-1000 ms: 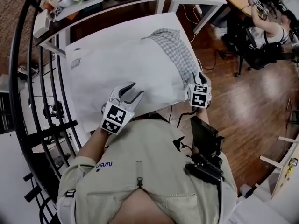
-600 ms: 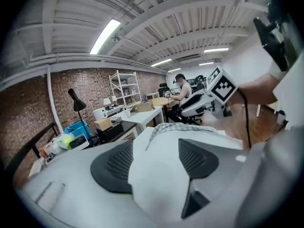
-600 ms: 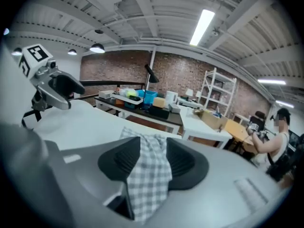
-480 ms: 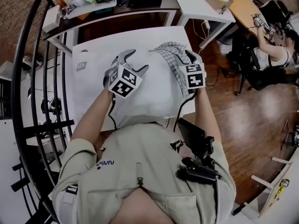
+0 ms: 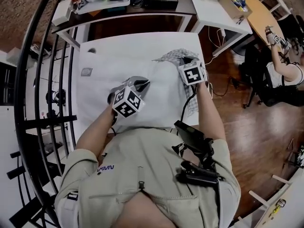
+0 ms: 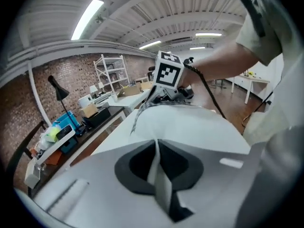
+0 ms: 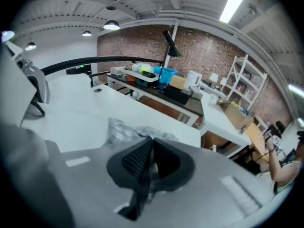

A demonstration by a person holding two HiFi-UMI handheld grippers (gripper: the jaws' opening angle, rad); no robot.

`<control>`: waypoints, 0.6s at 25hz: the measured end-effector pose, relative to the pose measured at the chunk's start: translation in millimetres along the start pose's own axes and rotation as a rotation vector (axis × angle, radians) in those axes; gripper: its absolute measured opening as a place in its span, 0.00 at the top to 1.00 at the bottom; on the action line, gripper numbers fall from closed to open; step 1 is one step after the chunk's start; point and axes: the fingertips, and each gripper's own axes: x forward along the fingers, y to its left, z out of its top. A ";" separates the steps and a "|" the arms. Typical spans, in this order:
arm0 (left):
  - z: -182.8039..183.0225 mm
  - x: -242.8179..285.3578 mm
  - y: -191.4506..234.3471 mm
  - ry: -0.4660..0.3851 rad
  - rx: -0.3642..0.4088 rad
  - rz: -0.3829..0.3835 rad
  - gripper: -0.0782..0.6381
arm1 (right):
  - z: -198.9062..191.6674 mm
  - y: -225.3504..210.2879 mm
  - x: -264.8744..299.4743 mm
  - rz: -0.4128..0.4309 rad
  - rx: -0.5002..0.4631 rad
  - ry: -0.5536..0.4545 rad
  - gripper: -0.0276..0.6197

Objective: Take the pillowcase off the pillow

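Gripping pillow [image 5: 161,95] and checked pillowcase [image 5: 174,55] on the white tabletop [image 5: 118,49].
Pinching a fold of the pillow in the left claw [image 5: 140,83], just clamped together; nipping the bunched pillowcase at the far end in the right claw [image 5: 183,61], likewise just closed.

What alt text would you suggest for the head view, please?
Seen from above, a person at a white table pinches a white pillow with the left gripper and its bunched checked pillowcase with the right gripper, both sets of jaws having just closed. Cluttered desks stand beyond.
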 end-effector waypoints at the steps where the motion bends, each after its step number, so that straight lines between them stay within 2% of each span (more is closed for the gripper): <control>1: 4.5 -9.9 1.8 -0.029 -0.027 0.011 0.87 | 7.1 -13.3 -2.6 -0.054 -0.010 -0.027 0.94; 5: 19.6 -46.1 9.9 -0.129 -0.087 0.080 0.87 | 13.6 -73.7 -5.2 -0.207 0.060 -0.070 0.94; 10: 39.9 -69.2 21.1 -0.194 -0.099 0.150 0.87 | -29.6 -137.6 8.6 -0.365 0.166 0.017 0.94; 12: 39.1 -71.9 22.4 -0.198 -0.111 0.159 0.87 | -62.6 -147.8 21.7 -0.373 0.196 0.098 0.94; 13: 38.3 -72.2 23.4 -0.199 -0.116 0.161 0.87 | -82.6 -145.5 31.8 -0.349 0.208 0.150 0.94; 15: 37.2 -71.0 25.7 -0.202 -0.125 0.159 0.87 | -121.6 -123.2 55.9 -0.238 0.246 0.231 0.94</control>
